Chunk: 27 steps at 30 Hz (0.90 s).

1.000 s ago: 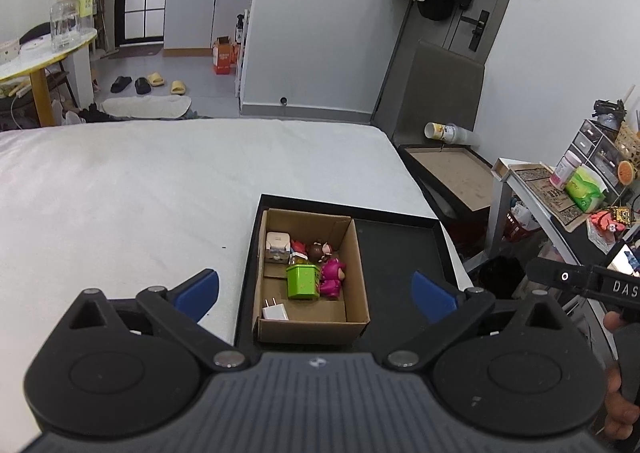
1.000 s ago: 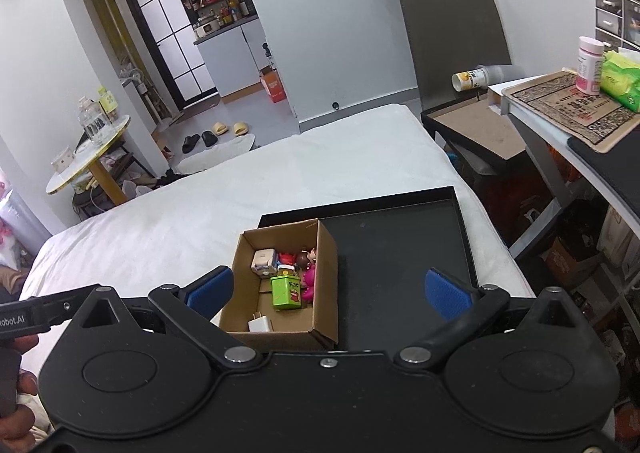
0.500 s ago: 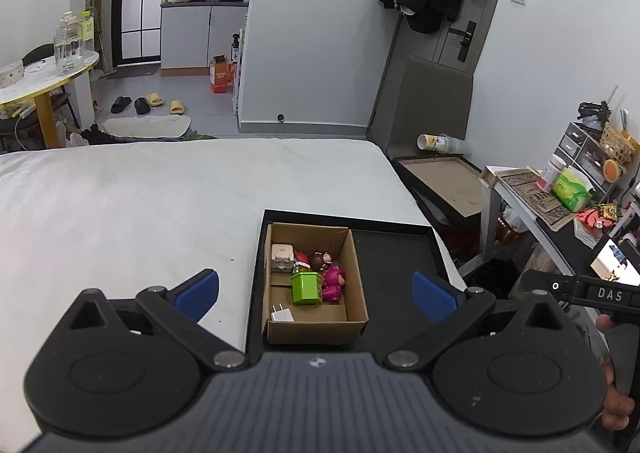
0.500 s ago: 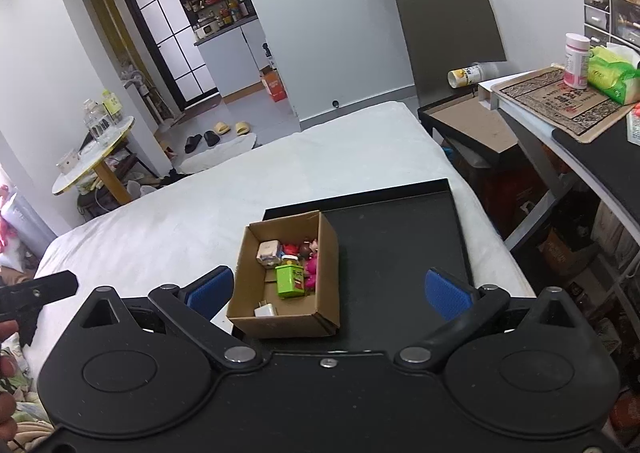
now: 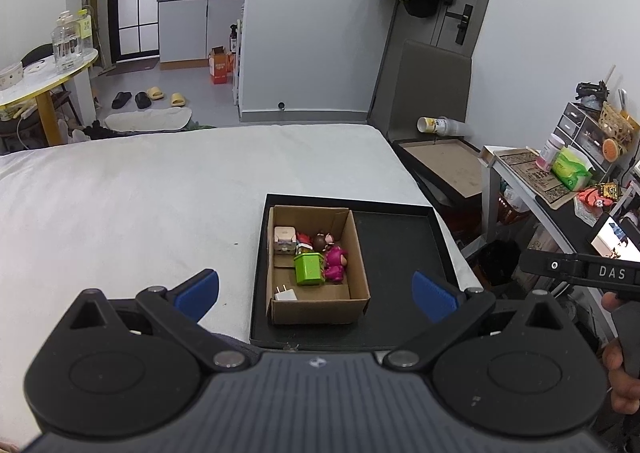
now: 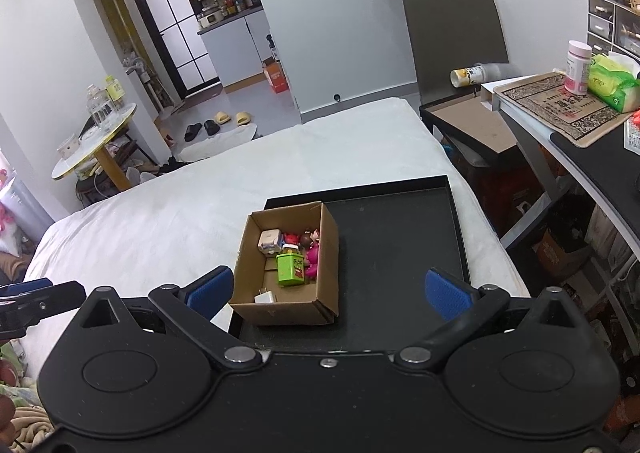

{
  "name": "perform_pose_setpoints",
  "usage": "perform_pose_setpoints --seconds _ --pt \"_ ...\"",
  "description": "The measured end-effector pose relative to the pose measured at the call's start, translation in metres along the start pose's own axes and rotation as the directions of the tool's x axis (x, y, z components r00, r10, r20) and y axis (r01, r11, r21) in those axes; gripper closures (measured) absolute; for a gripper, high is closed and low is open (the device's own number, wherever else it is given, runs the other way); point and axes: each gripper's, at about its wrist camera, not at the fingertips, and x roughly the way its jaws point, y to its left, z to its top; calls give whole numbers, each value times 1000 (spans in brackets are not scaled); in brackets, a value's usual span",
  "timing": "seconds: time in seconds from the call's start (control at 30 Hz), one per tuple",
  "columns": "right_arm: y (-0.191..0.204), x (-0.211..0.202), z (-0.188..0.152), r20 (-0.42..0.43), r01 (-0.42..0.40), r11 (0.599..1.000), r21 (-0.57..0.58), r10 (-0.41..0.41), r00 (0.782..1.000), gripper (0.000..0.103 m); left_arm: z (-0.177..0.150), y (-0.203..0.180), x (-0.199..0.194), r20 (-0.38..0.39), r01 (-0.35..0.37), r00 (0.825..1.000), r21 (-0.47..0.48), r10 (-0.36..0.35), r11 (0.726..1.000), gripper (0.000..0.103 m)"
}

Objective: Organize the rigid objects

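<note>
Moved: both my claws drew back, higher above the cardboard box (image 5: pixel 318 265).
Left claw (image 5: pixel 316 289): wide open, empty.
Right claw (image 6: pixel 326 289): wide open, empty; reads "DAS".

Hidden and cut-off parts

The left gripper's (image 5: pixel 316 287) body hides the tray's (image 5: pixel 400 253) near edge. The box's (image 6: pixel 324 245) near wall covers part of its floor; the toys (image 5: pixel 320 243) at its far end overlap and are too small to identify. A hand (image 5: pixel 622 385) is cut off at the right edge.
</note>
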Motion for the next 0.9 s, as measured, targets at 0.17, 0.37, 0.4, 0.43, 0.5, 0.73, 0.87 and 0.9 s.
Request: perform_pose_setpoints --seconds 0.17,0.37,0.4,0.43,0.5,0.73,0.87,0.9 --pt "0 0 -2 7 0 1000 -9 0 1000 0 -1 0 1 -4 3 1000 -3 -3 1000 1" --pt "1 0 -3 6 -8 1000 -19 8 1000 0 -1 0 1 -6 6 1000 -5 -6 1000 1" --pt "1 0 -3 5 -10 1000 -17 10 1000 0 -1 1 1 -7 5 1000 -7 -6 1000 1" --pt "0 0 -3 4 -11 1000 -16 11 1000 0 -2 1 2 -9 6 1000 -9 -6 1000 1" --pt "1 0 -3 4 -11 1000 -16 11 1000 0 -2 2 2 -12 8 1000 -8 -8 1000 1" --pt "1 0 -3 5 -6 1000 -22 6 1000 0 -3 1 2 -13 8 1000 -5 -8 1000 1" --pt "2 0 -4 5 -1 1000 -27 1 1000 0 -3 1 2 -11 9 1000 -2 -9 1000 1" --pt "2 0 -4 5 -1 1000 -29 1 1000 0 -3 1 2 -10 8 1000 -2 -8 1000 1"
